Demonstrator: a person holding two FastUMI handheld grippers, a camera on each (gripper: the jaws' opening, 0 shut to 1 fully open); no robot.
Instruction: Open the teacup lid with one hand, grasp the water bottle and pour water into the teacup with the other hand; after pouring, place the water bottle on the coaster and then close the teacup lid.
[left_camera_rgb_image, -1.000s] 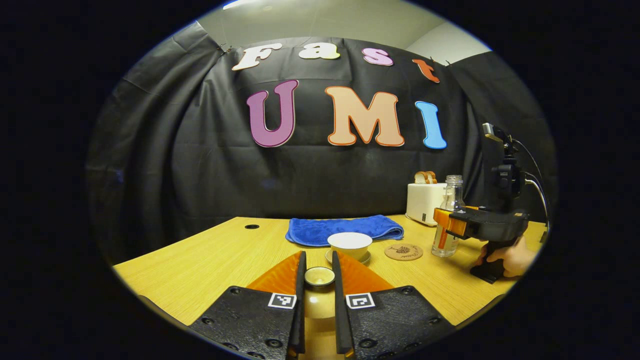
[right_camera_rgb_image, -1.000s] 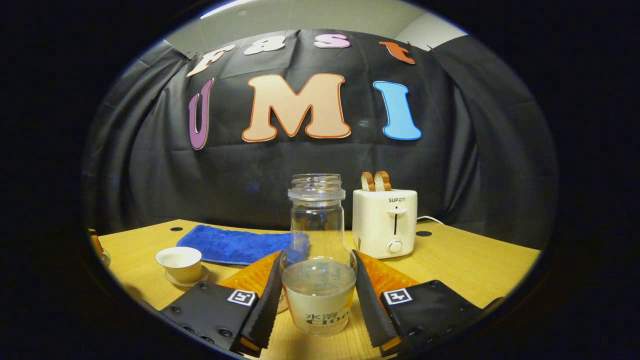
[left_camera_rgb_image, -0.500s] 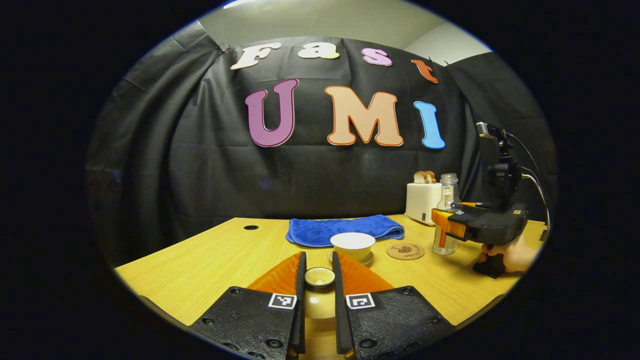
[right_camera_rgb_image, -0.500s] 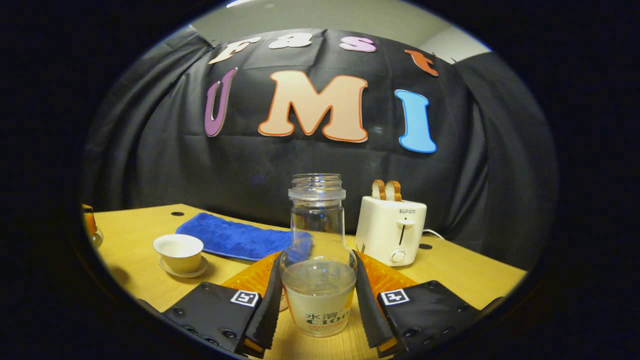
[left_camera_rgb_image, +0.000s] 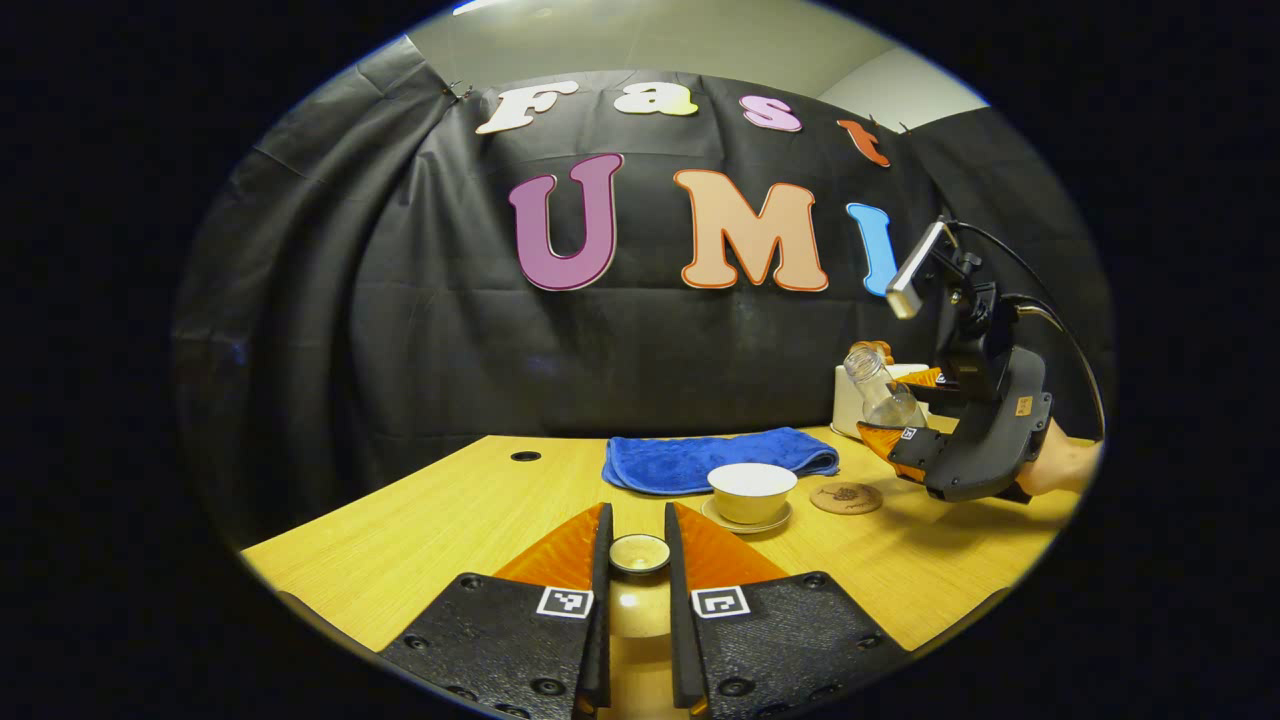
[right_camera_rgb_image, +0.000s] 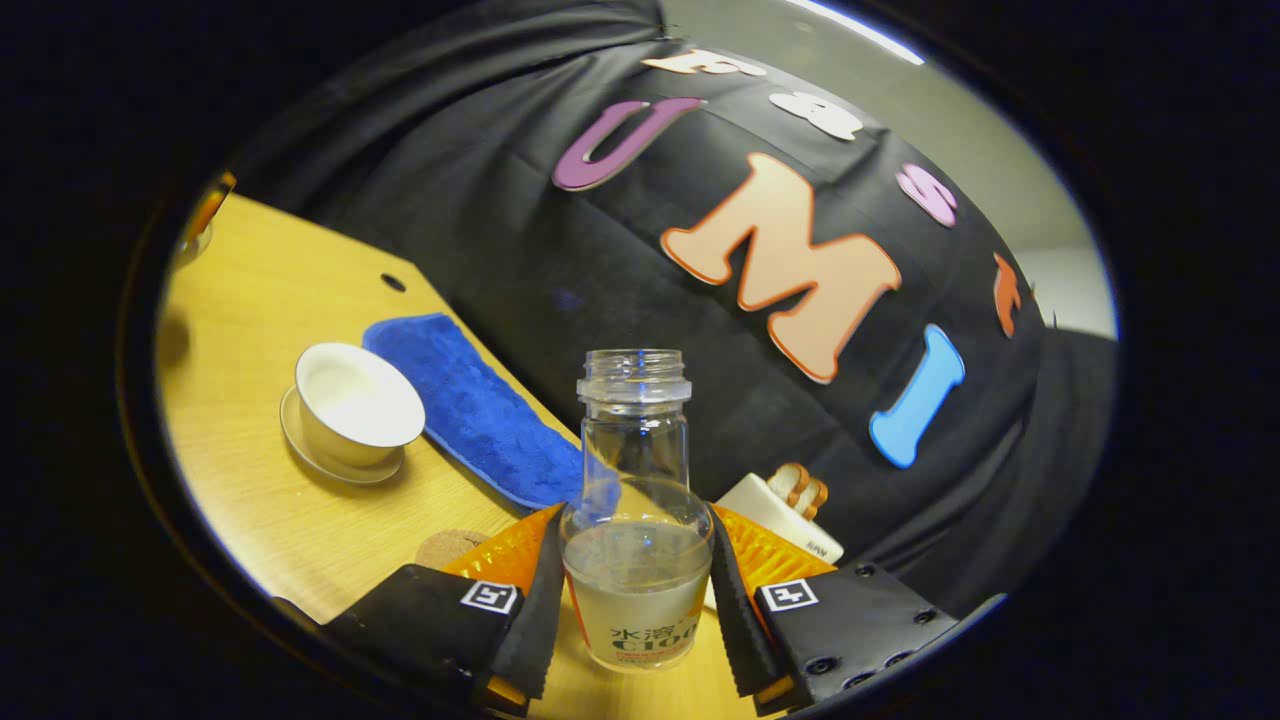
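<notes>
In the left gripper view my left gripper (left_camera_rgb_image: 636, 522) is shut on the knob of the small round teacup lid (left_camera_rgb_image: 640, 553), held low over the table near me. Beyond it the white teacup (left_camera_rgb_image: 752, 488) stands uncovered on its saucer. To the right a hand holds my right gripper (left_camera_rgb_image: 902, 412) above the table, with the clear water bottle (left_camera_rgb_image: 872, 385) tilted, mouth toward the cup. In the right gripper view the right gripper (right_camera_rgb_image: 634, 520) is shut on the bottle (right_camera_rgb_image: 636, 590), which holds some water; the teacup (right_camera_rgb_image: 358, 405) lies to the left and the cork coaster (right_camera_rgb_image: 447, 547) near the fingers.
A blue towel (left_camera_rgb_image: 720, 458) lies behind the teacup on the wooden table (left_camera_rgb_image: 430, 520). The cork coaster (left_camera_rgb_image: 846, 497) sits right of the cup, below the right gripper. A white toaster (right_camera_rgb_image: 780, 512) with bread stands at the back right.
The right gripper has lifted the bottle off the table and tilted it toward the teacup. The left gripper has shifted slightly left, still shut on the lid.
</notes>
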